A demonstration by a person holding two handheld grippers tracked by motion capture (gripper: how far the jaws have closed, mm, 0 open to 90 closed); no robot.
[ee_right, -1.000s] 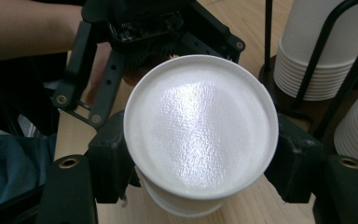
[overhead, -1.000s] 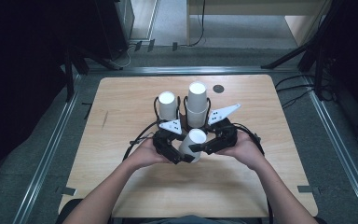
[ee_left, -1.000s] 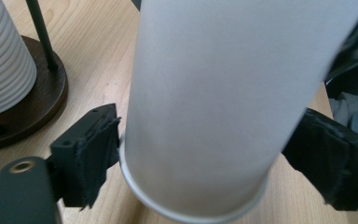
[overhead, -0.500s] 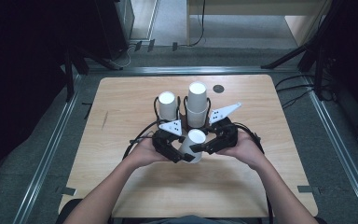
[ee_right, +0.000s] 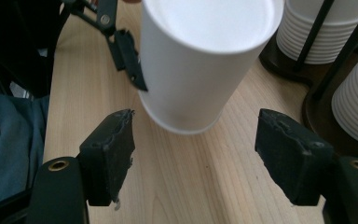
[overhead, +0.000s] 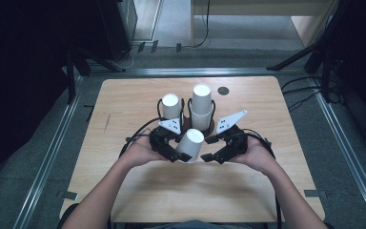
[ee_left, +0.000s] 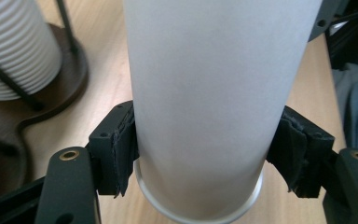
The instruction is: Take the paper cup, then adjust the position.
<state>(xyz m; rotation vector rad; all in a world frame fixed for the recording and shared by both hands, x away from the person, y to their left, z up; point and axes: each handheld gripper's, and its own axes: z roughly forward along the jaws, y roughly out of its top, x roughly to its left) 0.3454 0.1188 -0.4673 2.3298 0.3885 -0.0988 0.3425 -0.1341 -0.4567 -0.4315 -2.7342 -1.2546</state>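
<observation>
My left gripper (overhead: pixel 177 153) pinched a white paper cup (overhead: pixel 190 145) across its smooth wall, held upside down and tilted above the wooden table (overhead: pixel 124 109). My right gripper (overhead: pixel 213 149) hung spread just beside the cup, jaws apart on either side of its rim end. I judged the grip should stay light, since thin paper dents easily. Beyond stood 2 stacks of ribbed cups (ee_right: pixel 324 32) in a dark wire holder (ee_left: pixel 51 88)
</observation>
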